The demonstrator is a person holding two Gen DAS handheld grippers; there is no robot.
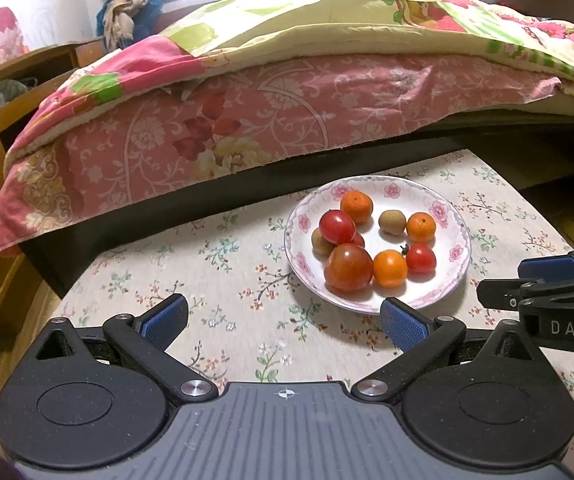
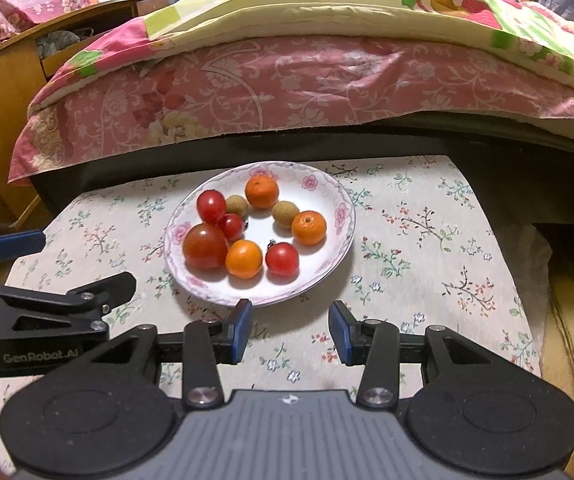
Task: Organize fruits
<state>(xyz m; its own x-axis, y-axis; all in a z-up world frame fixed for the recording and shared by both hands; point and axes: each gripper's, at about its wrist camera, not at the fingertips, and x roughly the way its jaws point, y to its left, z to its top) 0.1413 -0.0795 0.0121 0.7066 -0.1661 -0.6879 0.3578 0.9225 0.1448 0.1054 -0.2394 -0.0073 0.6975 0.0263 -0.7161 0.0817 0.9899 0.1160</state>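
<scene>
I've got both grippers empty, left gripper (image 1: 283, 322) spread wide, right gripper (image 2: 291, 332) parted, hovering just short of the plate (image 2: 327, 268) holding all the fruits (image 2: 243, 258) on the floral tablecloth (image 2: 427, 240).

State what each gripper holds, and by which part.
Nothing is held. The left gripper and right gripper are both open and empty, short of the plate of fruit.

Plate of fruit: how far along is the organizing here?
Done: all the fruit in view sits mixed on the plate: red tomatoes, oranges, brown longans. Whether it was gathered there cannot be told. In hand: nothing; the left tongs and right tongs are open and empty, short of the plate. Left: any sorting by kind.
</scene>
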